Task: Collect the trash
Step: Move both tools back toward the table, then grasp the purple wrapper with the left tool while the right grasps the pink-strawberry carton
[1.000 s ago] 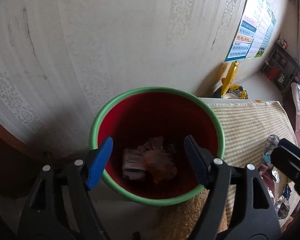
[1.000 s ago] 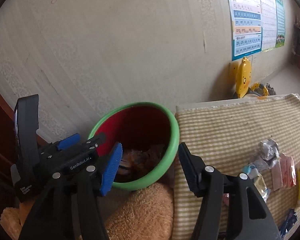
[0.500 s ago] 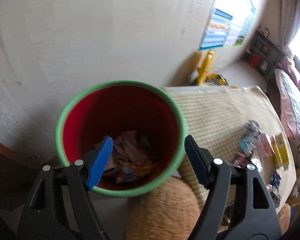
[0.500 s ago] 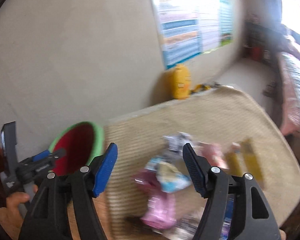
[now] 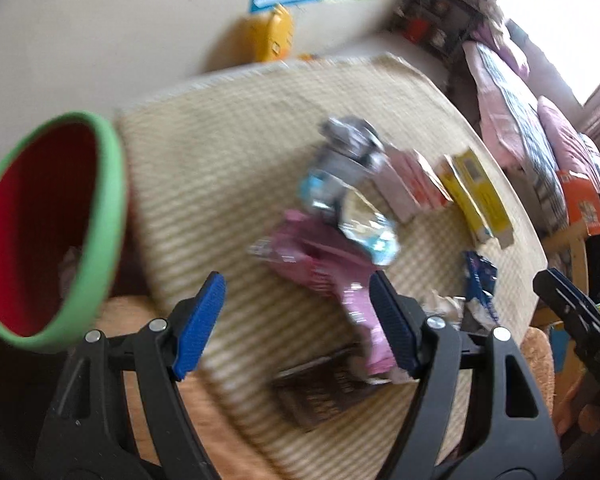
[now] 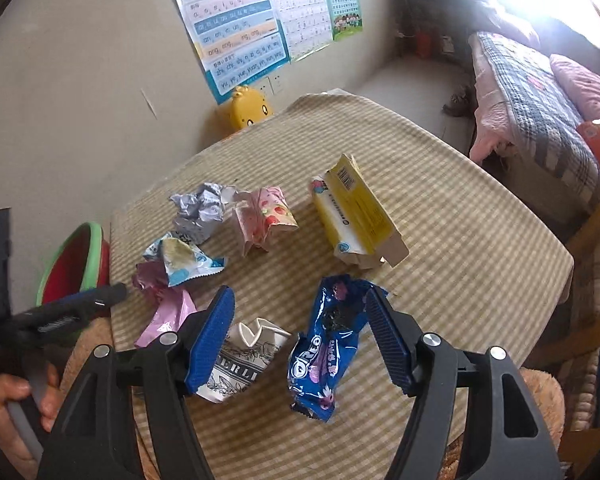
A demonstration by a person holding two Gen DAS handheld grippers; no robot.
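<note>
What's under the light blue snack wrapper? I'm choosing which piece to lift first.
The light blue wrapper lies on a crumpled pink wrapper, itself on the checked tablecloth. Anything beneath both is hidden.

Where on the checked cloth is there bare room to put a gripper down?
Bare cloth runs along the far edge behind the yellow box and right of it. Crowded: the left side near the bin, with crumpled wrappers, and the near edge, with paper cup and Oreo packet.

The right gripper (image 6: 300, 332) hangs over the desk (image 6: 460, 240) with its fingers (image 6: 216, 336) apart and empty, a blue cookie wrapper (image 6: 326, 344) below the gap. A crushed paper cup (image 6: 240, 364) lies just left of the wrapper, a yellow box (image 6: 356, 216) beyond it. The red bin (image 6: 74, 264) stands off the desk's left edge.
</note>
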